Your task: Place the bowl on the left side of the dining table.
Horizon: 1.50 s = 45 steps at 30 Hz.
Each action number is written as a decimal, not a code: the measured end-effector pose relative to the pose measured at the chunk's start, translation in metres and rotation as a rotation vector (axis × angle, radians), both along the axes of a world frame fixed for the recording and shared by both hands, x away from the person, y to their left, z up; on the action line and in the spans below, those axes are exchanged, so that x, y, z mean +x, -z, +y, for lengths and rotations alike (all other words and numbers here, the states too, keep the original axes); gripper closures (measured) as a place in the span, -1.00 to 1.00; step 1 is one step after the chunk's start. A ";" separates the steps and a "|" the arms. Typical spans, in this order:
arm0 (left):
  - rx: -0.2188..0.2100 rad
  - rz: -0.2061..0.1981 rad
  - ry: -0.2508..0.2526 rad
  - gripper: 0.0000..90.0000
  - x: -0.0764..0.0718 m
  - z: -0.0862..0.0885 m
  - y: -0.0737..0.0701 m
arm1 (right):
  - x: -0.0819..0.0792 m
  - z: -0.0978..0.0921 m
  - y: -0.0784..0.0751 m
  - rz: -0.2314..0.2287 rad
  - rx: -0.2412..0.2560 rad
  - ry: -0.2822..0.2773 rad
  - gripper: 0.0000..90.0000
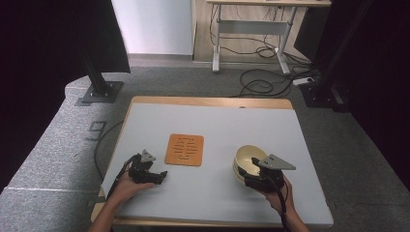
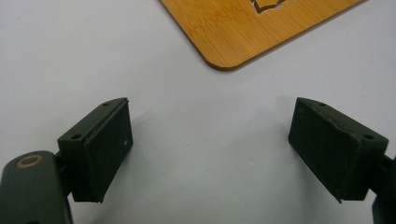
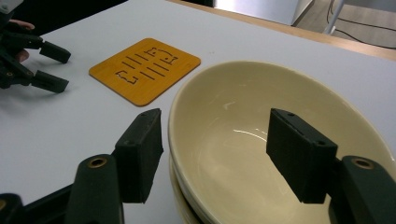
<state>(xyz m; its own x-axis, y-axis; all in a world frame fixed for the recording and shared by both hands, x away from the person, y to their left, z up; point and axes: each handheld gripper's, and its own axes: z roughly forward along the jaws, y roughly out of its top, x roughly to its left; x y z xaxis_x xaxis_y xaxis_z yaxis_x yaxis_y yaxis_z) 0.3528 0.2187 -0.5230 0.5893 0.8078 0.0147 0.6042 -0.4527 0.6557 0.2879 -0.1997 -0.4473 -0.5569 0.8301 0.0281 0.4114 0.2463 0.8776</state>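
An orange bamboo trivet [image 1: 184, 150] with cut-out slots lies flat near the table's middle. To its right sits a cream bowl [image 1: 247, 157], and a second rim under it suggests a stack. My right gripper [image 3: 217, 123] is open and straddles the bowl's [image 3: 233, 144] near rim, one jaw outside and one inside, not pressing on it. At the front left my left gripper [image 1: 161, 176] hovers low over bare table, open and holding nothing. In the left gripper view a corner of the trivet [image 2: 261, 28] lies just beyond the open gripper [image 2: 212, 126].
The pale grey table [image 1: 212, 121] has a wooden edge. From the right gripper view, the trivet [image 3: 144, 70] and the left gripper [image 3: 44, 65] lie off to the left. Behind the table are floor cables [image 1: 261, 84], a desk frame [image 1: 251, 29] and black stands.
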 end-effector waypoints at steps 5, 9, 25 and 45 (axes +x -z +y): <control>-0.001 0.000 0.000 -0.70 0.000 0.000 0.000 | 0.001 0.006 0.001 0.021 -0.009 -0.013 -0.03; -0.001 0.000 0.000 -0.70 0.000 0.000 0.000 | 0.003 0.007 0.003 0.040 -0.009 -0.024 0.03; -0.001 0.000 0.001 -0.70 0.000 0.000 0.000 | 0.009 0.015 0.002 0.103 -0.049 -0.056 0.42; 0.000 0.000 0.002 -0.70 0.000 0.000 0.000 | 0.014 0.018 0.004 0.123 -0.024 -0.080 0.78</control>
